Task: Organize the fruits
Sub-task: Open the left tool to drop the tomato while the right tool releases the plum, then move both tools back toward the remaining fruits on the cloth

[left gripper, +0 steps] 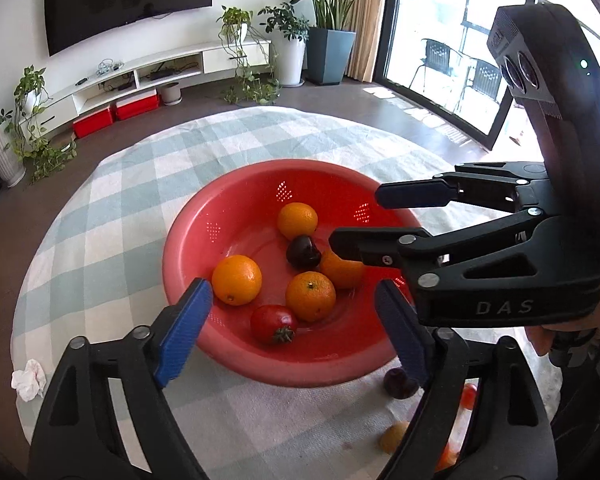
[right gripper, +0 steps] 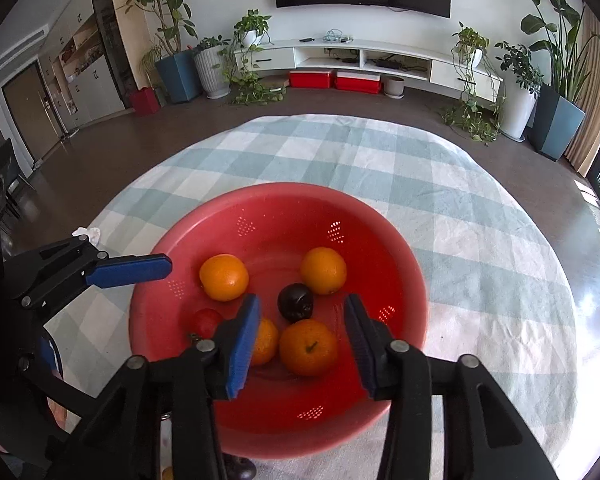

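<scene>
A red colander bowl (left gripper: 188,240) (right gripper: 380,216) sits on the checked tablecloth. It holds several oranges (left gripper: 236,280) (right gripper: 308,347), a dark plum (left gripper: 302,251) (right gripper: 295,302) and a red tomato (left gripper: 273,324) (right gripper: 205,322). My left gripper (left gripper: 296,316) is open and empty over the bowl's near rim. My right gripper (right gripper: 300,334) is open and empty above the bowl, either side of an orange; it also shows in the left wrist view (left gripper: 354,218). Outside the bowl lie another plum (left gripper: 398,384), a yellowish fruit (left gripper: 394,436) and reddish fruit (left gripper: 469,396), partly hidden.
A crumpled white tissue (left gripper: 29,379) (right gripper: 88,233) lies near the table's left edge. The round table (right gripper: 480,240) has the floor beyond its edge. A TV unit, plants and red boxes stand by the far wall.
</scene>
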Available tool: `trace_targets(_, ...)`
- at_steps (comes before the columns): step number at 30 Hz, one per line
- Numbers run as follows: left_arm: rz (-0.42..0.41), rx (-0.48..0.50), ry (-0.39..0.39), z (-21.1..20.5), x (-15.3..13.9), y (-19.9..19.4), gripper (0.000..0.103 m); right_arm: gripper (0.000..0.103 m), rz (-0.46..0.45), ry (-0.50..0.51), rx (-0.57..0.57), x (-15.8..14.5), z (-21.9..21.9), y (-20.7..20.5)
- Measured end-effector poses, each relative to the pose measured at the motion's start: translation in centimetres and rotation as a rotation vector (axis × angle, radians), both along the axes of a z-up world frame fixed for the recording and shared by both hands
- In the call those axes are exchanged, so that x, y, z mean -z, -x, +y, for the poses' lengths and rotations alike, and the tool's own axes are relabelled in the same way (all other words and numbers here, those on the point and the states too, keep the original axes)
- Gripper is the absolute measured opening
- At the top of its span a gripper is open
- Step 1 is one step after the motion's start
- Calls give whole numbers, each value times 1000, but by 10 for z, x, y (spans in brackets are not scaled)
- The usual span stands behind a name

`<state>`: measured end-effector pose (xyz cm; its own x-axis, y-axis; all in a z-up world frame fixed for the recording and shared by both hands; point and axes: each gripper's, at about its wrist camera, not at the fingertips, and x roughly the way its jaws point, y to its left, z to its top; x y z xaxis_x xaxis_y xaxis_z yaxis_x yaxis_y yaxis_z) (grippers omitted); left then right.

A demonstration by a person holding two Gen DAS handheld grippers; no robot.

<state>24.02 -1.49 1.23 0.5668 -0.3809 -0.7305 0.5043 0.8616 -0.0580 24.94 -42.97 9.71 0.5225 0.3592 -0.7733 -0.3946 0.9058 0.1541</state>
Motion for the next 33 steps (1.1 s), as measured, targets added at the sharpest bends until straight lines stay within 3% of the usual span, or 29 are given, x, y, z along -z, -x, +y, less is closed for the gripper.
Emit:
trace_targets(3,-38,0,26,9,-13,24,101,80,-2,-80,16,-11,-14,18)
trace_targets(8,-39,-3,46,23,-17,69,103,90,3,-196,23,-19,-39,60)
trace_targets(14,-31,55,14,35,-8,126,103,91,1,-286,73,-15,-66,117)
trace_targets(21,10,165,-112,27,16,173,103,92,15,-327,86,1,-75,178)
trace_targets(29,71,330,-111,12,29,186,103,92,34,-346,69,17,-69,209)
trace_targets(33,90,379,-154,5,34,182,102,90,21,-335,77,15,-71,213)
